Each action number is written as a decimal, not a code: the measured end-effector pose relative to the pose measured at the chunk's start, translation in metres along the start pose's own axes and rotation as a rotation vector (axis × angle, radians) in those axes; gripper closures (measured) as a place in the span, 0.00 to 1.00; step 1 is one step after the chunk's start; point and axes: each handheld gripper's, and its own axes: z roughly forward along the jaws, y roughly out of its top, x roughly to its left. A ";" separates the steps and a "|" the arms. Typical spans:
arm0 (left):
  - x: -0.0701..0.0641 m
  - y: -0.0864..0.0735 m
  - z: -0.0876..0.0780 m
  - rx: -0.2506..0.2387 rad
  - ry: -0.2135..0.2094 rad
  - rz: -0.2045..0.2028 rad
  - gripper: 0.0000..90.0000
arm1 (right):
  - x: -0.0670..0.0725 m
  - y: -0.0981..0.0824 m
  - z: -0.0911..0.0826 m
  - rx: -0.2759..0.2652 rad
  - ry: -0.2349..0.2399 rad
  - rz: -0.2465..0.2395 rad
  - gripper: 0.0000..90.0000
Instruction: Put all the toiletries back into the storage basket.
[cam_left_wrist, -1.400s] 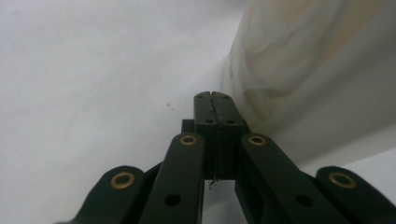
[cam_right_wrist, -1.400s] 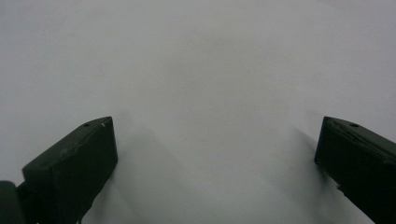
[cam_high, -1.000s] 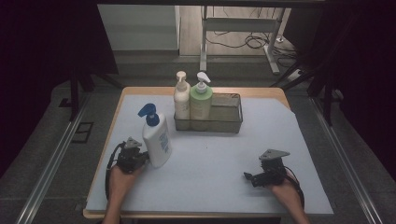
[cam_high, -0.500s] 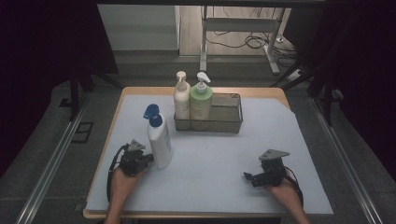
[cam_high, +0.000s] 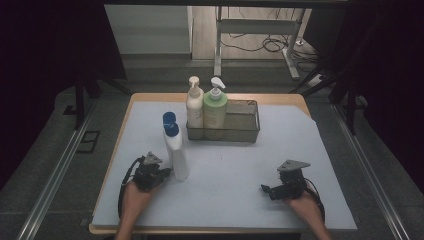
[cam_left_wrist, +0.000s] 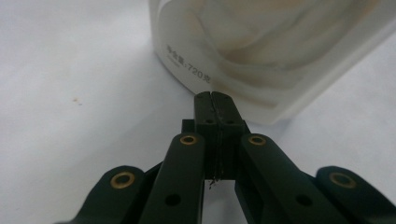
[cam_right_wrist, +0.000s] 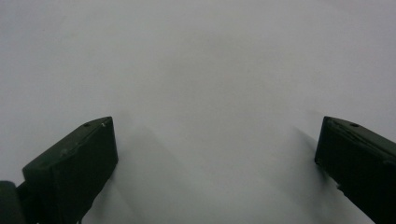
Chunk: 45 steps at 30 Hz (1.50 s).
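The bottle (cam_high: 175, 150) stands upright on the bench (cam_high: 240, 170), in front of the basket (cam_high: 245, 125). Left gripper (cam_high: 162, 172) fingers together, tips at its base. Right gripper (cam_high: 265, 189), fingers apart and empty, lies well right of the bottle.

My left gripper view cuts the white bottle (cam_left_wrist: 261, 51) off at the top edge; its small print is partly unreadable. In the high view, the basket (cam_high: 245, 131) wall hides the bases of the two bottles inside.
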 end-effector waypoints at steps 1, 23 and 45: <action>-0.001 0.001 0.000 0.004 0.004 0.012 0.99 | 0.000 0.000 0.000 0.000 0.000 0.000 0.00; -0.019 0.008 0.010 0.017 -0.024 0.069 0.93 | 0.000 0.000 0.000 0.000 0.000 0.002 0.00; -0.020 -0.027 -0.010 0.002 0.118 0.029 0.14 | 0.012 0.011 -0.007 -0.004 0.029 -0.032 0.01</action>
